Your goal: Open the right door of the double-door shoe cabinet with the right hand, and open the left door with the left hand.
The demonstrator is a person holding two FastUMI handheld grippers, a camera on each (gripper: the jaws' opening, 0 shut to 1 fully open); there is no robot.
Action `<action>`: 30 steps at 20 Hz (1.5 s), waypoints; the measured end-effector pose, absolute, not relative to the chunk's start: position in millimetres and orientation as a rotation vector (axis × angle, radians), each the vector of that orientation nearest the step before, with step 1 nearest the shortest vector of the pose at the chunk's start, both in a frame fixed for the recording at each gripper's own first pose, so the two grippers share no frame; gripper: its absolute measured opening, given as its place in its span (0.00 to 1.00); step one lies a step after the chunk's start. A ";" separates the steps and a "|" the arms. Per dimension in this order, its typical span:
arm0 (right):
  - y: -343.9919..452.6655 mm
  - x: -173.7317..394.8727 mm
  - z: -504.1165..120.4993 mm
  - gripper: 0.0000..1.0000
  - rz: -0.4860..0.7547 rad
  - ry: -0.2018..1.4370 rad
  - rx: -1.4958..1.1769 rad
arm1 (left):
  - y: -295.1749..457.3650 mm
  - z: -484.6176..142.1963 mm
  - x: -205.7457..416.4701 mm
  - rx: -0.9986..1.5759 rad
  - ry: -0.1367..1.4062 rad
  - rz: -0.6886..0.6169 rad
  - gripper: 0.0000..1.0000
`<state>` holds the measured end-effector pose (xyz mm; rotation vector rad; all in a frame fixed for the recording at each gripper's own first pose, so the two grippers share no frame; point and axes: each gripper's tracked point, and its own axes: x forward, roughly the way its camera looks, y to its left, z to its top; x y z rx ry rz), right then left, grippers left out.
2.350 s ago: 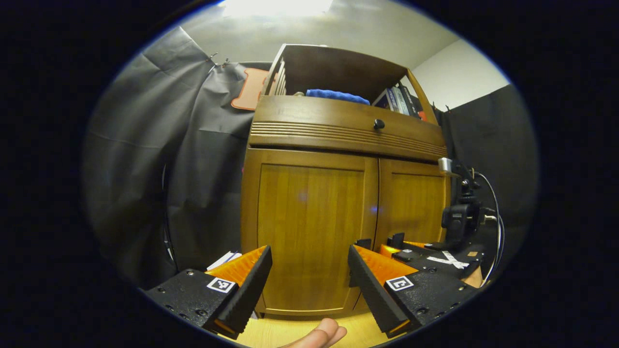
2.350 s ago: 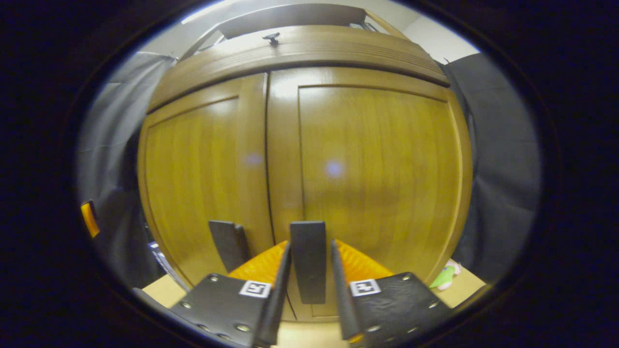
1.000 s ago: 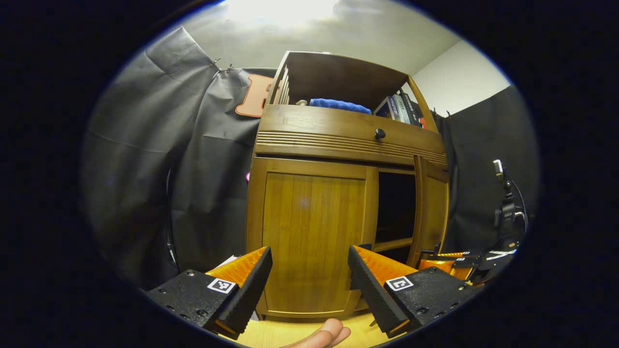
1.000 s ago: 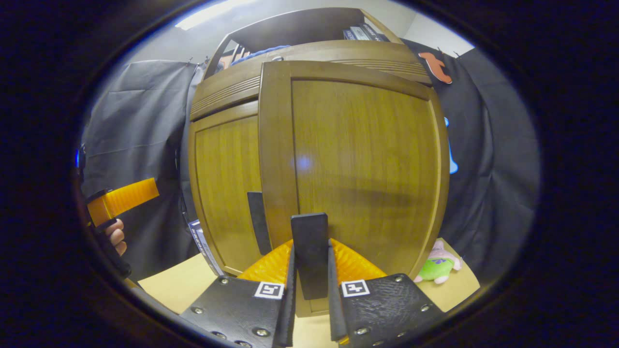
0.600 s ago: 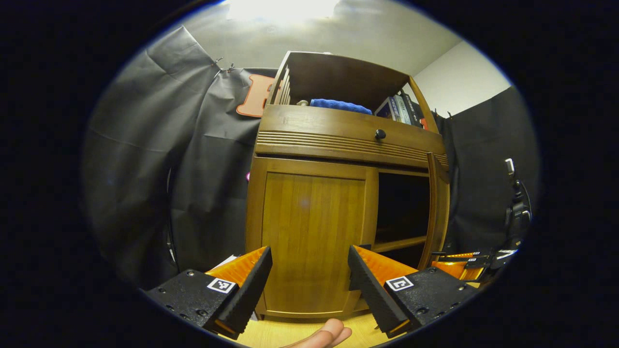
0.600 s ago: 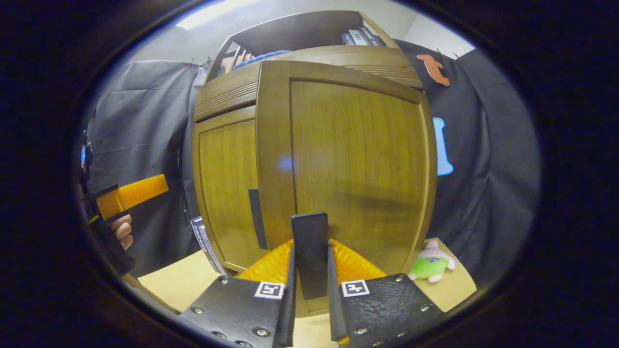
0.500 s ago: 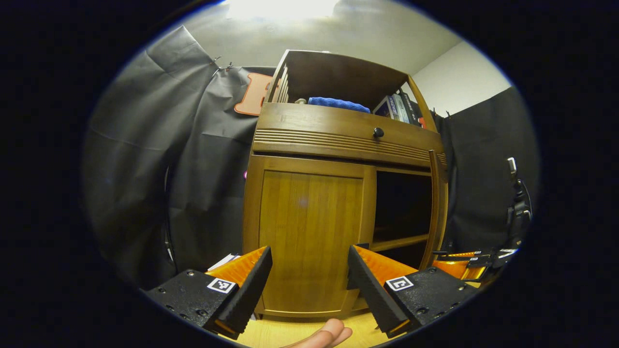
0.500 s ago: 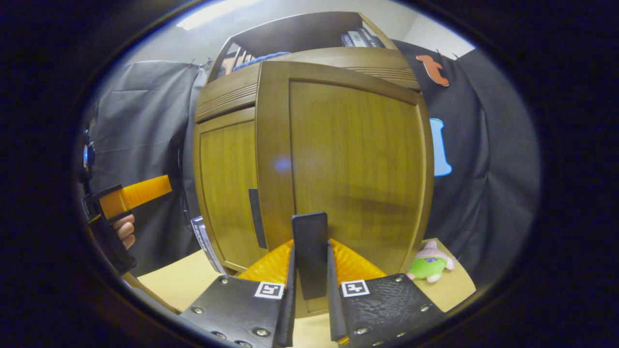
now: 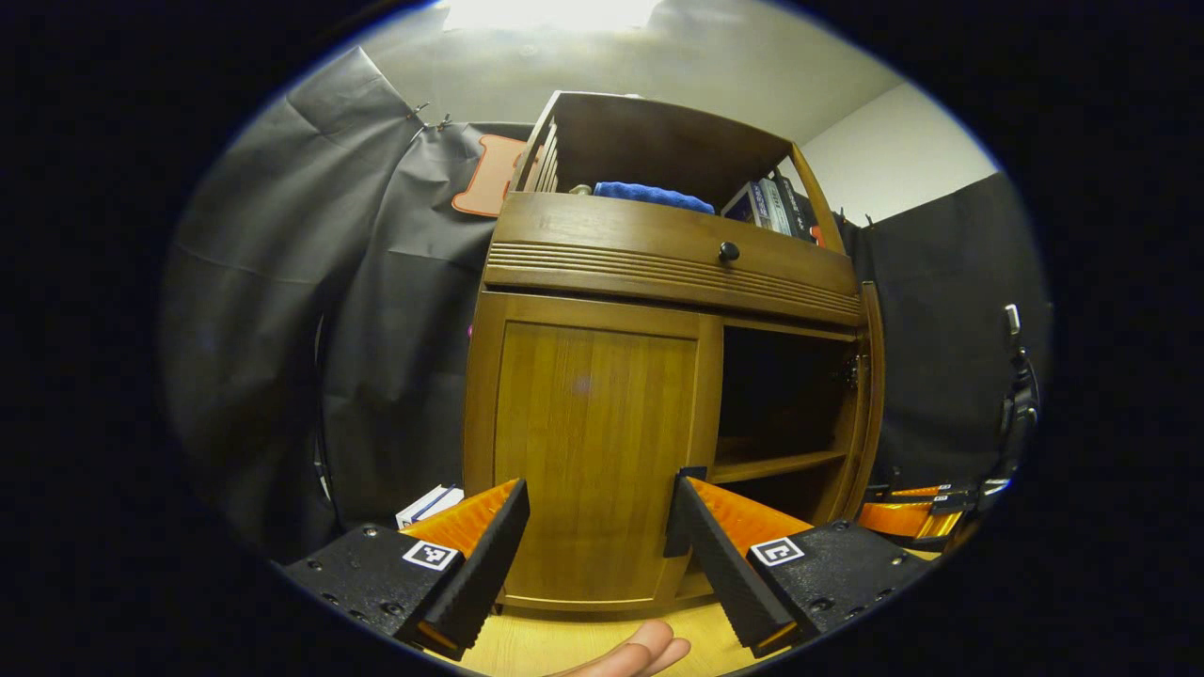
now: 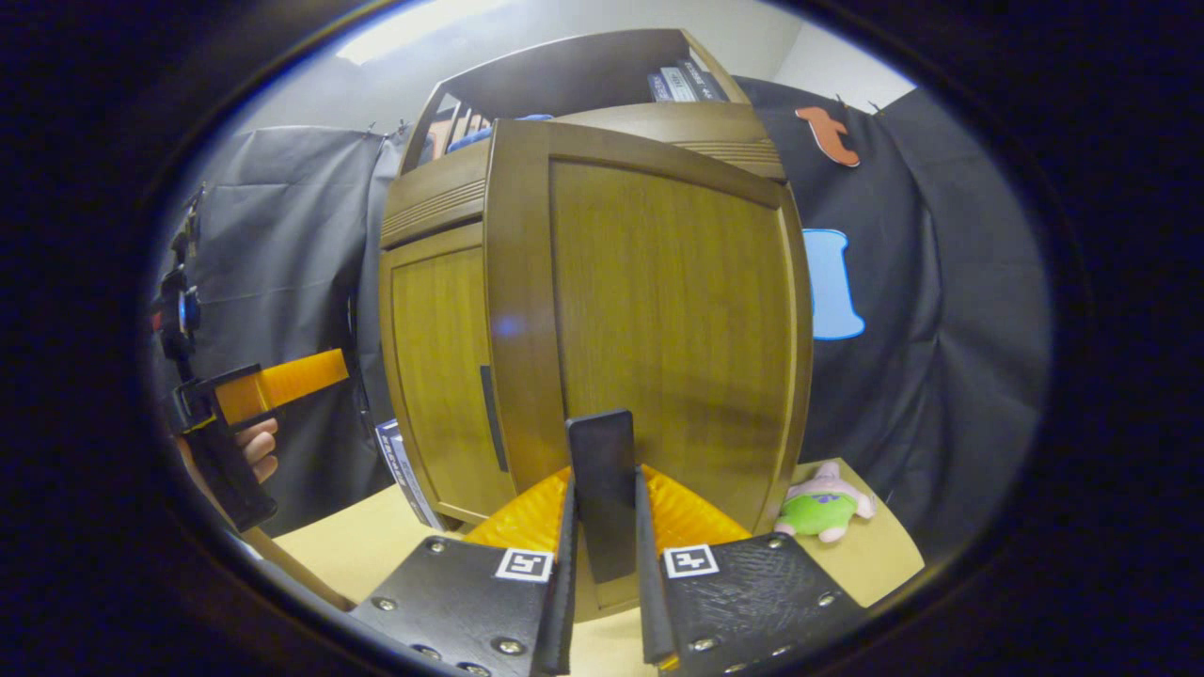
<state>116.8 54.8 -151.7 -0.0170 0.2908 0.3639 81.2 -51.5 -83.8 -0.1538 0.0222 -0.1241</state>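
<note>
Your brown wooden double-door shoe cabinet [image 9: 658, 273] stands on the pale wood floor [image 10: 348, 555] against the black cloth. Its right door [image 10: 658, 320] is swung well out, showing a dark interior with a shelf [image 9: 767, 465]; its left door [image 9: 588, 451] lies flat and closed. Your right gripper [image 10: 602, 555] is clamped narrowly on the right door's flat black handle [image 10: 602, 489], both fingers pressing it. Your left gripper [image 9: 602, 531] is spread wide, holding nothing, short of the left door; that door's black handle [image 9: 682, 512] sits just beyond its right finger. A green and pink plush toy [image 10: 828, 512] lies beside the open door, and a blue folded cloth [image 9: 649, 195] rests on the top shelf.
</note>
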 end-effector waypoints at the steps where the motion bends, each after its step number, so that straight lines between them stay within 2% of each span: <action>1: 52.9 115.5 -150.3 0.24 0.363 0.290 -0.015 | -54.0 -86.6 81.2 -0.155 0.031 -0.128 0.97; 2: 50.1 114.7 -150.8 0.29 0.362 0.291 -0.010 | -57.6 -89.3 80.8 -0.155 0.041 -0.137 0.97; 3: 47.3 113.7 -150.9 0.24 0.360 0.293 -0.003 | -61.0 -91.5 80.2 -0.150 0.053 -0.143 0.97; 4: 44.8 112.8 -150.1 0.29 0.357 0.294 0.002 | -63.0 -93.7 78.6 -0.142 0.059 -0.148 0.98; 8: 33.2 105.9 -147.9 0.29 0.338 0.295 -0.007 | -62.3 -85.6 72.7 -0.196 0.031 -0.128 0.99; 9: 30.9 105.5 -145.6 0.24 0.327 0.289 -0.013 | -64.1 -83.5 71.8 -0.222 0.021 -0.126 0.97; 10: 24.4 99.7 -140.6 0.29 0.326 0.280 -0.022 | -69.5 -82.1 68.9 -0.237 0.015 -0.131 0.99; 11: 24.3 106.2 -144.2 0.22 0.325 0.268 -0.017 | -73.0 -81.1 67.2 -0.239 0.015 -0.138 0.98; 16: 12.2 103.0 -142.3 0.23 0.283 0.251 -0.006 | -86.5 -83.6 61.7 -0.208 0.015 -0.166 0.96; 20: -6.2 101.8 -140.0 0.15 0.232 0.225 -0.063 | -101.5 -91.1 60.8 -0.183 0.037 -0.209 0.96; 30: -50.0 97.0 -136.0 0.14 0.127 0.224 -0.100 | -111.0 -98.4 63.2 -0.145 0.046 -0.230 0.96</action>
